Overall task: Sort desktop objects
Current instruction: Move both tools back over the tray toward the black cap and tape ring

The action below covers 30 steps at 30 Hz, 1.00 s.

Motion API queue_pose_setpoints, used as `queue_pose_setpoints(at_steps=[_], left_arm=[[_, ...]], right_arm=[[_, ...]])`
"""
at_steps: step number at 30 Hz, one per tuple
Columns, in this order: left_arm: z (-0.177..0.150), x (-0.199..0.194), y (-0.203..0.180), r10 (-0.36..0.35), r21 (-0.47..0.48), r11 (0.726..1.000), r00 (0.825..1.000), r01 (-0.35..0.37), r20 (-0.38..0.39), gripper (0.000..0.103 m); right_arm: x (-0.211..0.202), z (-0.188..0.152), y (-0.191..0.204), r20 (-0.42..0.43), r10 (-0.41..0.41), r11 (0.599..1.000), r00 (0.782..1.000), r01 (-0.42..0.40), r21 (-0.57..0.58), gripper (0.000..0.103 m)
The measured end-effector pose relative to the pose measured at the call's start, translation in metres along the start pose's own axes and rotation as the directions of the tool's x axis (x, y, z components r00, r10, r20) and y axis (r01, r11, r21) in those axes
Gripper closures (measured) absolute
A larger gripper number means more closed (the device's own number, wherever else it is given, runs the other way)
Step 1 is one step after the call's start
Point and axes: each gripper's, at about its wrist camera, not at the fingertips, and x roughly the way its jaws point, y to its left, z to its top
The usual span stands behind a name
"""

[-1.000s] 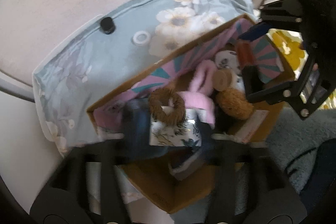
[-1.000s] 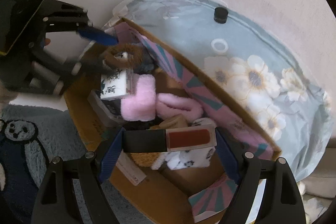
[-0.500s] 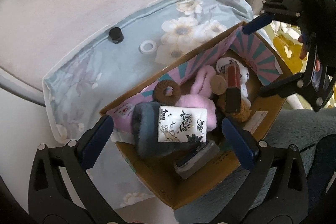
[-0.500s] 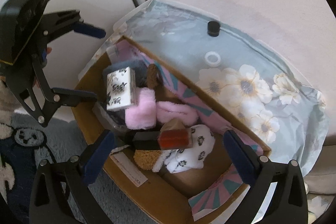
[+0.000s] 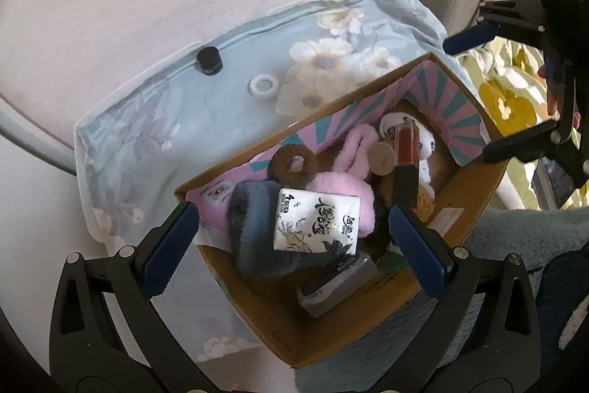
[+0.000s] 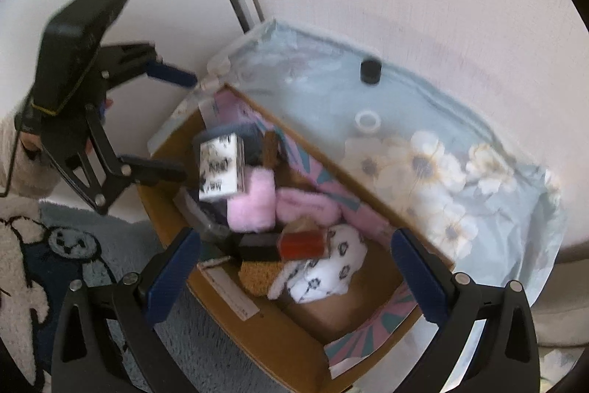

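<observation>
Below open left claw (image 5: 294, 251) — tissue pack (image 5: 316, 225), apart.

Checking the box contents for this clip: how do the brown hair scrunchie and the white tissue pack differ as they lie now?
The brown hair scrunchie is a fuzzy ring with a hole; the white tissue pack is a flat printed rectangle. The scrunchie leans by the striped inner wall of the cardboard box; the pack lies on top of the pink and grey plush items, nearer the left gripper. Both are inside the box, free of any jaws.
</observation>
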Motion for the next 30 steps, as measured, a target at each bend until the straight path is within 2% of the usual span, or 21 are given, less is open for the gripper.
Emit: queue_pose_setpoints(at_steps=[4, 7, 10, 13, 15, 18, 20, 25, 28, 30], left_arm=[[0.0, -0.012, 0.003, 0.061, -0.004, 0.998, 0.996, -0.061, 0.06, 0.0], [0.006, -0.025, 0.01, 0.083, -0.014, 0.997, 0.991, -0.082, 0.105, 0.0], [0.011, -0.037, 0.02, 0.118, -0.034, 0.993, 0.983, -0.114, 0.139, 0.0], [0.017, -0.047, 0.036, 0.133, -0.046, 0.991, 0.977, -0.127, 0.164, 0.0], [0.025, -0.051, 0.049, 0.163, -0.064, 0.986, 0.972, -0.154, 0.172, 0.0], [0.04, -0.055, 0.071, 0.167, -0.088, 0.984, 0.969, -0.153, 0.18, 0.0], [0.049, -0.052, 0.082, 0.162, -0.095, 0.984, 0.972, -0.147, 0.169, 0.0], [0.079, -0.033, 0.103, 0.141, -0.07, 0.989, 0.982, -0.133, 0.128, 0.0], [0.1, -0.006, 0.113, 0.102, -0.03, 0.995, 0.989, -0.1, 0.102, 0.0], [0.109, 0.017, 0.114, 0.081, -0.01, 0.997, 0.992, -0.081, 0.093, 0.0]], right_arm=[[-0.015, 0.016, 0.001, 0.063, -0.036, 0.996, 0.997, 0.041, -0.081, 0.0], [-0.023, 0.029, -0.003, 0.087, -0.051, 0.993, 0.995, 0.06, -0.101, 0.0], [-0.035, 0.044, -0.008, 0.151, -0.111, 0.984, 0.982, 0.13, -0.12, 0.0], [-0.039, 0.06, -0.019, 0.17, -0.134, 0.983, 0.976, 0.153, -0.1, 0.0], [-0.037, 0.069, -0.027, 0.167, -0.175, 0.979, 0.97, 0.189, -0.072, 0.0], [-0.033, 0.076, -0.035, 0.178, -0.224, 0.968, 0.958, 0.24, -0.069, 0.0], [-0.025, 0.082, -0.042, 0.159, -0.245, 0.963, 0.957, 0.258, -0.074, 0.0], [0.005, 0.095, -0.062, 0.075, -0.205, 0.973, 0.976, 0.212, -0.093, 0.0], [0.036, 0.101, -0.076, 0.027, -0.16, 0.981, 0.987, 0.162, -0.109, 0.0], [0.061, 0.101, -0.085, -0.001, -0.161, 0.98, 0.987, 0.159, -0.122, 0.0]])
